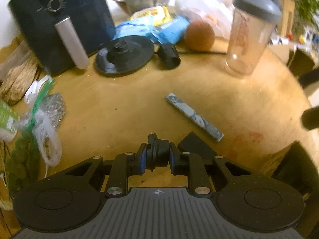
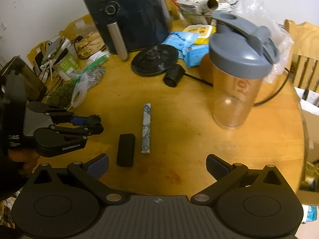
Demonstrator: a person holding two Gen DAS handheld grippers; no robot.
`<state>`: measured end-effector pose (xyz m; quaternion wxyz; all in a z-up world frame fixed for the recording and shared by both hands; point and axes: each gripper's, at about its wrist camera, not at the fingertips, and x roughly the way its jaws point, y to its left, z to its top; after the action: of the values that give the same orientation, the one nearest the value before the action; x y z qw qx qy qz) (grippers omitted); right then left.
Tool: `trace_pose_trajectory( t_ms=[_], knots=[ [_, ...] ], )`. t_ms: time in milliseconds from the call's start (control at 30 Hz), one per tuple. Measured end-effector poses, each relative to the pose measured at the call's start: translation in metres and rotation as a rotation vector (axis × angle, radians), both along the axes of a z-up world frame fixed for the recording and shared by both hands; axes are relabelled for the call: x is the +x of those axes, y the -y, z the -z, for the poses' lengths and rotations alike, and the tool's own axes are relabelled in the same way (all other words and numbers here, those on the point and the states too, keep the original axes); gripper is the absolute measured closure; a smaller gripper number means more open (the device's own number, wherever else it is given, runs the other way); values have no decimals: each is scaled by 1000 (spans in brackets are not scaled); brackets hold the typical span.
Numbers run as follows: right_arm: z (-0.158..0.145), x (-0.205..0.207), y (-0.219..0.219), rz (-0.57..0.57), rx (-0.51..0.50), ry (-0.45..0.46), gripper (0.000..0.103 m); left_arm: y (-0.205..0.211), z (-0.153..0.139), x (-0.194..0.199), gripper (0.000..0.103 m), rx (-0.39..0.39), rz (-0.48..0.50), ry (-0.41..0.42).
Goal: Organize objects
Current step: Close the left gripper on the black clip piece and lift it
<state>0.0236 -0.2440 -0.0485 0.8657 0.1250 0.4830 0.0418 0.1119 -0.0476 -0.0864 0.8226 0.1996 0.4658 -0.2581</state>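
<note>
shaker bottle (image 2: 238,79), red print unreadable

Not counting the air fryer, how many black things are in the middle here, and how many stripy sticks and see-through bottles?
Black things: 4 (small round black plastic part in left gripper, flat black rectangular block, round black disc base, black tube-shaped plug)
Grey marbled stick: 1
Clear plastic bottle with grey lid: 1
Total: 6

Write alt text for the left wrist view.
The left hand-held gripper is shut on a small black part above a round wooden table. A marbled grey bar lies just beyond; farther back stand a black air fryer, a black disc base and a grey-lidded shaker bottle.
</note>
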Motion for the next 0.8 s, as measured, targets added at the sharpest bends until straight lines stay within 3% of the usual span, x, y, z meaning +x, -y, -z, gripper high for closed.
trace_pose_trajectory(
  t_ms=[467,800],
  knots=[
    [-2,37,-15,-93,-23,49,0,-24,-54,-10,81,-175,-136,9],
    [16,66,-23,-131,-63,41,1,-47,-70,-33,81,-223,-211,-2]
  ],
)
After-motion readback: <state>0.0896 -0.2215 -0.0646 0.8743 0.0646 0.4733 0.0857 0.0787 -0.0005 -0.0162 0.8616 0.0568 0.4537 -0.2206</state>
